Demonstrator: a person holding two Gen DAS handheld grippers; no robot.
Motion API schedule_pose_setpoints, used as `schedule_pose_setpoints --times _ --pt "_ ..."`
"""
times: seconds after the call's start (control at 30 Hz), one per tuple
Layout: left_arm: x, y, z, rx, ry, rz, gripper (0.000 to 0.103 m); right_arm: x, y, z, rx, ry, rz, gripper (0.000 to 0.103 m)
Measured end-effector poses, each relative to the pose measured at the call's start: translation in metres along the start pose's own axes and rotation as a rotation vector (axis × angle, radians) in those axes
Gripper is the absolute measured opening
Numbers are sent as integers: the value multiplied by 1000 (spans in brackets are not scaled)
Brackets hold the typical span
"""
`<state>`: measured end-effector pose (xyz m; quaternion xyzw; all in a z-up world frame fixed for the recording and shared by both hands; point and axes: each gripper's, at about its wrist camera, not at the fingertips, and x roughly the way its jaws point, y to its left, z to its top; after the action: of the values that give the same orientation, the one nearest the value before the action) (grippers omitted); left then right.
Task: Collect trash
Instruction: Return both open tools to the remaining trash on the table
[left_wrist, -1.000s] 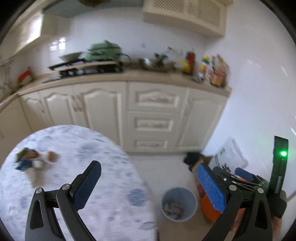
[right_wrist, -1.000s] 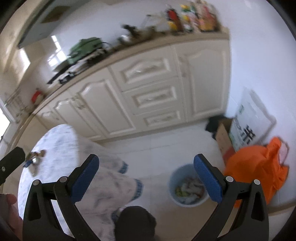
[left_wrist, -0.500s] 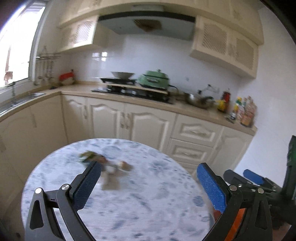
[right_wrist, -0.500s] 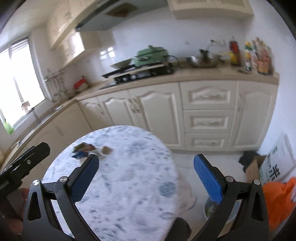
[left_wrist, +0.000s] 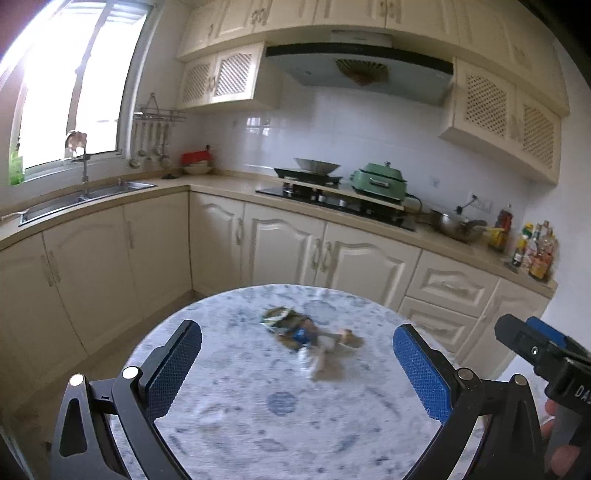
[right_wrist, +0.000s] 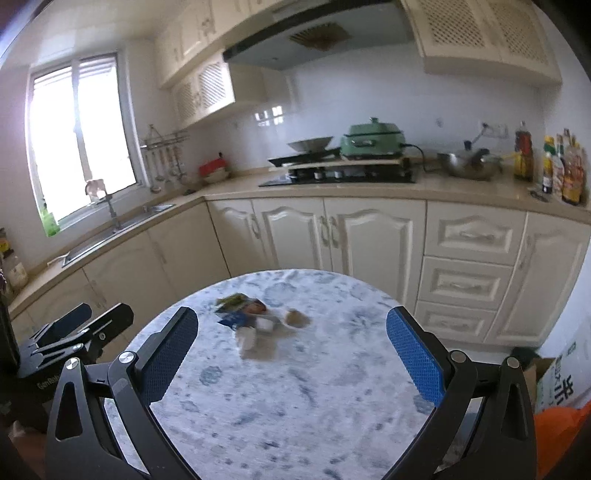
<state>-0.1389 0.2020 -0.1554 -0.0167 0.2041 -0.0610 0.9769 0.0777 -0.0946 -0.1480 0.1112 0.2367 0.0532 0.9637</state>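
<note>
Our left gripper has its blue-padded jaws spread wide with nothing between them, and the right gripper is just as wide and empty. Both hang over the near side of the round table with the blue-and-white mottled cloth.

The trash is a small blurry heap of crumpled wrappers, blue, green and white, with a little brown lump just beside it. We see it sitting toward the far side of the table, well clear of both sets of pads.

Behind the table there's a run of cream cabinet doors under a beige counter. On that counter: a black stove with a mint-green lidded cooker on it, and bottles crowded at the right end. A steel sink sits in the counter below the window, at the left end.
</note>
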Motion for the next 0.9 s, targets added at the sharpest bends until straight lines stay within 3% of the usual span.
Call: schedule_pose_setpoints --times 0.2,0.3,0.8,0.9 --pt "1 20 -4 8 -25 30 102 7 24 -4 -58 -1 21 103" --pt "13 30 -6 3 -12 40 102 25 30 -9 -80 41 31 103" --pt "147 85 -5 -31 206 86 102 199 50 -59 -104 397 51 102" --pt "168 92 -7 -35 236 89 102 226 55 -67 -118 437 46 94"
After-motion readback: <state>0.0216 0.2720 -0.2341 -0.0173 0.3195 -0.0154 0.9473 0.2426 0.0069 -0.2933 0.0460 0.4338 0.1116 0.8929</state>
